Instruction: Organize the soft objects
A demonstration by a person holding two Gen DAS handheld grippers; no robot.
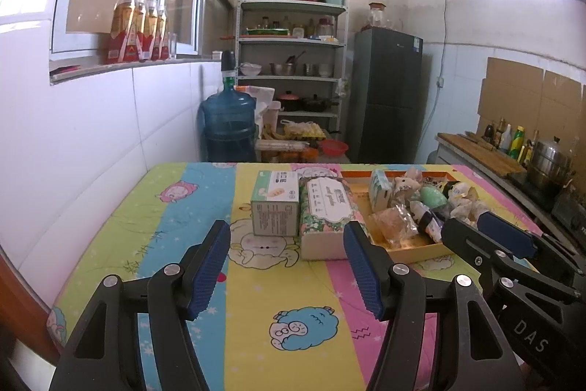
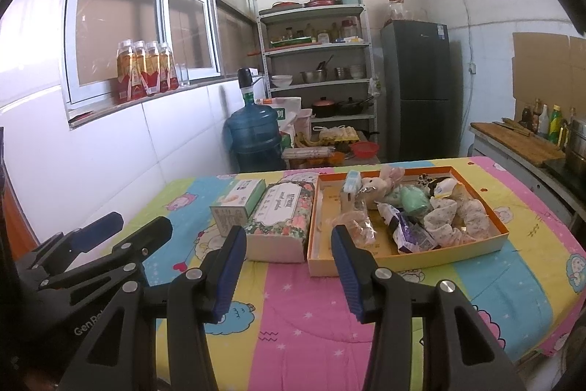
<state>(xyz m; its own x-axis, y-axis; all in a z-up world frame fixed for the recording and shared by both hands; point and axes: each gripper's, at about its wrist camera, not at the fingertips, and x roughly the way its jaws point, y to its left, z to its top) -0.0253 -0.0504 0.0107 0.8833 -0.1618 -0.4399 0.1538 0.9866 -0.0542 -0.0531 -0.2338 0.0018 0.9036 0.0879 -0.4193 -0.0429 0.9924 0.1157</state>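
A shallow orange tray (image 2: 439,253) (image 1: 414,250) on the cartoon-print table cloth holds several soft things: a plush rabbit (image 2: 381,185), a green soft toy (image 2: 414,202) (image 1: 432,195), patterned cloth (image 2: 465,218) and plastic-wrapped packs (image 2: 406,229). Left of the tray lie a floral tissue pack (image 2: 282,218) (image 1: 329,207) and a small green-and-white box (image 2: 238,204) (image 1: 274,204). My left gripper (image 1: 287,266) hovers open and empty in front of the box and tissue pack. My right gripper (image 2: 289,270) is open and empty before the tray's near-left corner.
The table (image 2: 293,328) stands against a white tiled wall on the left. Behind it are a blue water jug (image 2: 254,134), a metal shelf (image 2: 318,68) with pots, and a dark fridge (image 2: 421,90). A counter (image 2: 523,141) with bottles runs along the right.
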